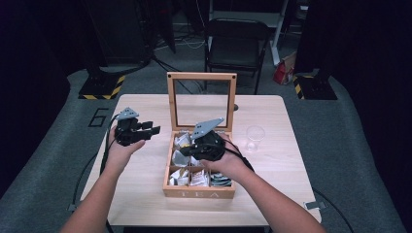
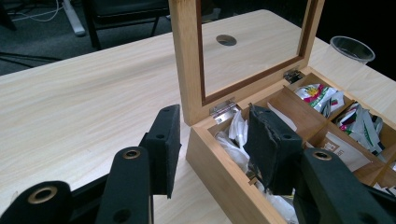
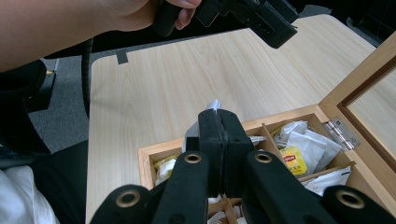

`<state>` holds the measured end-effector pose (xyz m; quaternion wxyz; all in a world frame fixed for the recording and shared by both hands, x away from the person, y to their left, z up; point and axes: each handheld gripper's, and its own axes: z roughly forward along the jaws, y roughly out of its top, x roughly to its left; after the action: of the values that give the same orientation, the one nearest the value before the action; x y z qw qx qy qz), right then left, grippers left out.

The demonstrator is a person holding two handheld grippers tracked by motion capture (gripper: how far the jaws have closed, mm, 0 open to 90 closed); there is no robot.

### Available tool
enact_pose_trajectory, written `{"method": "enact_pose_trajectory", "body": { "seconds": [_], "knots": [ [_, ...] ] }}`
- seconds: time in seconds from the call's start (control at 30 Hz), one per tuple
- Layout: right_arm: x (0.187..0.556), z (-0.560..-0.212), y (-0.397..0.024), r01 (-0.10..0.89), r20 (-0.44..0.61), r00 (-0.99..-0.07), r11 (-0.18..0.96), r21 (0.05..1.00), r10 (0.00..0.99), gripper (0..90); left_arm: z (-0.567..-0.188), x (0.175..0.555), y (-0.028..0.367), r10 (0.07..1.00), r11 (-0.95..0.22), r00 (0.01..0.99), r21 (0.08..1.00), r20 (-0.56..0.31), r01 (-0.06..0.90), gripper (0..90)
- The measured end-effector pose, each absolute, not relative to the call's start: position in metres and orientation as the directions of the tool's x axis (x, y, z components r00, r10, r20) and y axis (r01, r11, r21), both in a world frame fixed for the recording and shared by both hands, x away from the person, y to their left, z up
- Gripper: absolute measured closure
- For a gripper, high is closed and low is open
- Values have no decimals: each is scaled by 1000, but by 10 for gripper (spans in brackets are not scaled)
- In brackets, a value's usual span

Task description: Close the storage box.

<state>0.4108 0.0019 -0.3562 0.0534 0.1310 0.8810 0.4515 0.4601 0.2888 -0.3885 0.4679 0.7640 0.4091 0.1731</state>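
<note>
We saw the right gripper (image 3: 218,135) with its jaws pressed together on a pale tea packet (image 3: 205,121), whose corner stuck up above the pads, over the tea box (image 1: 167,187). From the high view that gripper (image 1: 192,150) hung above the middle compartments of the box, the right hand (image 1: 226,162) behind it and its grey plate tilted toward the lid.

The left gripper (image 2: 212,140) had its jaws standing wide apart with nothing between them. In its own view one pad sat over the bare worktop (image 2: 84,93) just outside the box wall, and the other over the compartment nearest the hinge (image 2: 224,109). From above, this gripper (image 1: 151,130) was held in the left hand (image 1: 121,148) to the left of the box, apart from it, and it also showed at the top of the right gripper view (image 3: 266,21).

The box was wooden, marked TEA on its front, and stood near the middle of the worktop with its glass-paned lid (image 1: 171,99) upright at the back. Its compartments held more packets (image 2: 322,95), white ones and some with yellow or green print. A clear plastic cup (image 1: 255,137) stood on the worktop just right of the box. Beyond the far edge of the worktop, behind the box, was a black folding chair (image 1: 235,46) on the grey floor.
</note>
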Motion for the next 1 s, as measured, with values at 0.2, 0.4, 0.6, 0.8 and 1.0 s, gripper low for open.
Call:
{"method": "enact_pose_trajectory", "body": {
  "seconds": [0.2, 0.4, 0.6, 0.8, 1.0],
  "knots": [
    [412, -354, -1, 191, 23, -955, 554, 811, 295, 896, -388, 461, 290, 787, -224, 605, 856, -123, 466, 542],
    [417, -353, -7, 200, 22, -949, 548, 812, 314, 896, -386, 461, 289, 786, -222, 605, 858, -124, 464, 543],
    [419, -350, -14, 213, 27, -944, 544, 812, 329, 896, -386, 460, 291, 792, -215, 598, 858, -127, 467, 543],
    [421, -345, -22, 214, 21, -939, 534, 818, 345, 896, -386, 462, 290, 788, -222, 602, 856, -125, 468, 542],
    [424, -342, -31, 216, 16, -933, 522, 825, 360, 896, -386, 464, 288, 787, -217, 604, 858, -129, 466, 542]
  ]
}}
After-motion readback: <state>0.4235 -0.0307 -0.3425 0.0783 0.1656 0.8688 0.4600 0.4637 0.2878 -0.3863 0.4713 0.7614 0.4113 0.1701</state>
